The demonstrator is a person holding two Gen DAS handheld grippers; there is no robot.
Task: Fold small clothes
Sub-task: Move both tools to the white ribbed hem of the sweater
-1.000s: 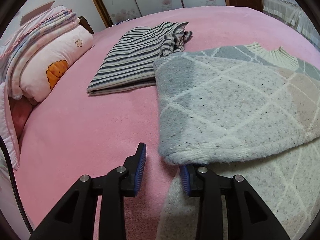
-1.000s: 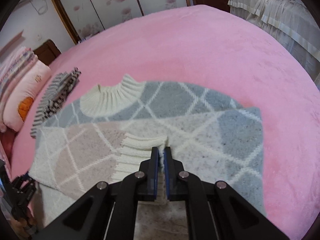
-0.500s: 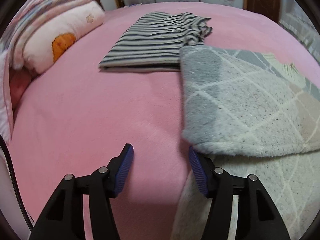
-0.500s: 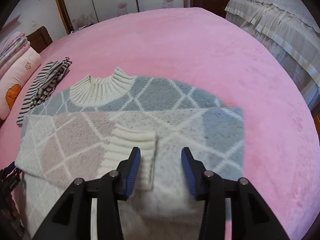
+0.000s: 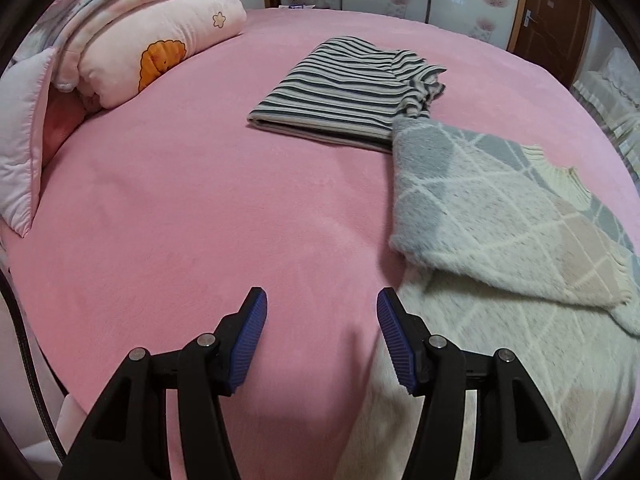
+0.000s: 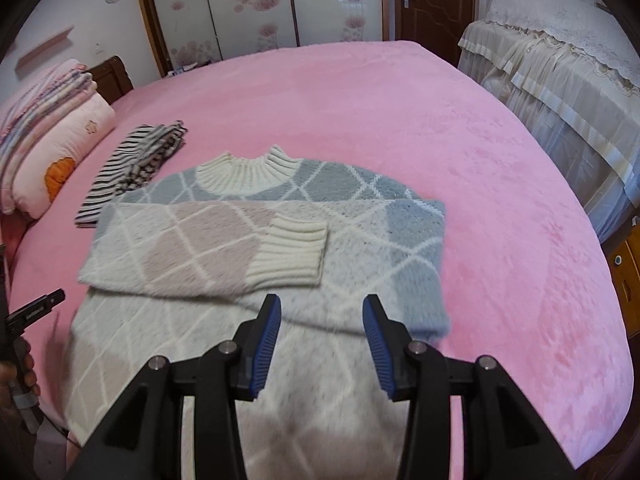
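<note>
A fuzzy grey, pink and cream diamond-pattern sweater (image 6: 304, 256) lies flat on the pink bed (image 6: 440, 128), collar away from me. Its left sleeve (image 6: 200, 252) is folded across the chest, ribbed cuff (image 6: 292, 256) near the middle. My right gripper (image 6: 320, 312) is open and empty, just above the sweater's body below the cuff. My left gripper (image 5: 318, 312) is open and empty over the bare bed, just left of the sweater's folded edge (image 5: 472, 208). The left gripper's tip also shows in the right wrist view (image 6: 38, 308).
A folded striped garment (image 5: 344, 92) lies beyond the sweater, touching its shoulder; it also shows in the right wrist view (image 6: 132, 164). Stacked pink quilts and a pillow (image 5: 152, 36) sit at the far left. A lace-covered piece of furniture (image 6: 560, 80) stands right of the bed.
My right gripper let go of the cuff, opened and drew back. My left gripper opened wider and drew back left off the sweater's edge. The sleeve now rests across the chest.
</note>
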